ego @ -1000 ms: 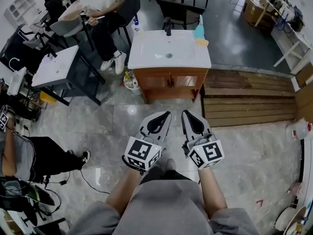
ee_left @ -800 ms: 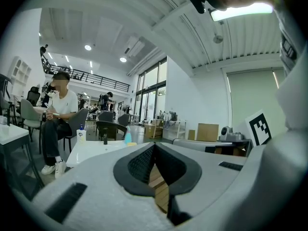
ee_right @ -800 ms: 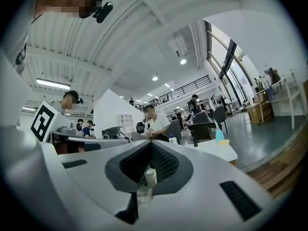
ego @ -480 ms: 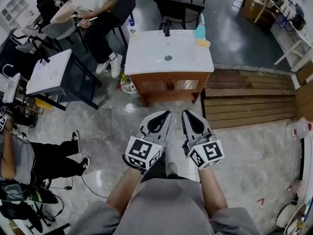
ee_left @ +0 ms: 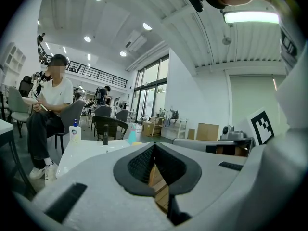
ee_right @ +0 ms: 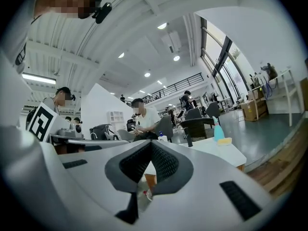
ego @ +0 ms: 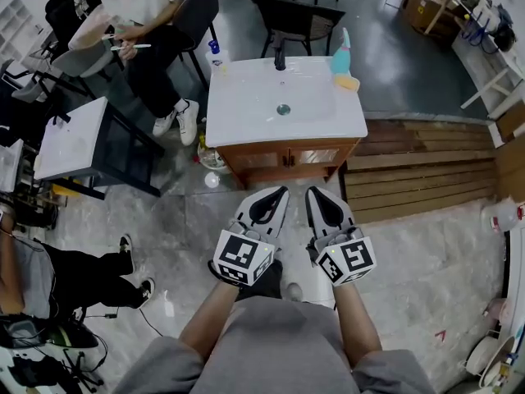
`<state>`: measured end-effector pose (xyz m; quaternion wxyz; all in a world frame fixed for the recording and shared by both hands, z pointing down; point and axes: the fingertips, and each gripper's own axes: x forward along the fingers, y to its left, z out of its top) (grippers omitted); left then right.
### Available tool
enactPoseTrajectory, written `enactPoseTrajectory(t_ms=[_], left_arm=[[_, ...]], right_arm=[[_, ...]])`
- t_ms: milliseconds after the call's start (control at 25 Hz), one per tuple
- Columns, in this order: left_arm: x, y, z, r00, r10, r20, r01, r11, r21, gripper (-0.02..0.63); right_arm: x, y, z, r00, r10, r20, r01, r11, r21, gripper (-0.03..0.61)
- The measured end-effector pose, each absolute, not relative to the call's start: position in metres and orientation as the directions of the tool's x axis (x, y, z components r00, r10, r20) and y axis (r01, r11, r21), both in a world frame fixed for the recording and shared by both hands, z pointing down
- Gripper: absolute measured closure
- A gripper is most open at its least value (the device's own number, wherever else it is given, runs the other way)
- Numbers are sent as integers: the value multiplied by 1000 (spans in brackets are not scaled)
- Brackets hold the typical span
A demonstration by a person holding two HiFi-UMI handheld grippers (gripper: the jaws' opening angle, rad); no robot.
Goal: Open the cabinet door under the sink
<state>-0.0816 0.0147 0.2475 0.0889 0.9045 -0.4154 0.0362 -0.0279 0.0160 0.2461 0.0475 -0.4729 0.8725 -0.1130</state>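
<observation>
Left gripper (ego: 277, 194) has its jaws pressed together on nothing; right gripper (ego: 312, 191), just beside it, is likewise closed and empty. Ahead of both tips, well apart, the cabinet door (ego: 261, 161) under the sink (ego: 246, 113) is closed

— What sort of place is this?
— A large open lab or workshop hall, not a home. Straight ahead of the left gripper (ego: 277, 192) and right gripper (ego: 312, 191), a sink cabinet (ego: 283, 158) stands alone on the polished floor (ego: 189, 212), backed by no wall.
— What else shows it?
— Left of the left gripper are a white work table (ego: 70, 134) and a seated person (ego: 156, 11). Beyond the cabinet stand dark chairs (ego: 299, 15). Right of the right gripper lie wooden planks (ego: 418, 167), with cardboard boxes (ego: 426, 6) farther off. High above both grippers are a ribbed ceiling (ee_left: 120, 13) with lamps (ee_left: 87, 39), a railed gallery (ee_left: 96, 71) and tall windows (ee_left: 149, 97).
</observation>
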Motion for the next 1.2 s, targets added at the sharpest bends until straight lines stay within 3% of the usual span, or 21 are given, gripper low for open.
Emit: enactPoseTrajectory(t_ms=[720,1200], left_arm=[[-105,-94,279,707,-688,163,-706,-678,203,606],[-93,-138,340,706,-669,233,-709,-664,239,606]], right_arm=[[-48,-86,274,-469,-875,120,-867,430,-250,569],[-22,-134,332,-436,-882,180,-881,378,-283,569]])
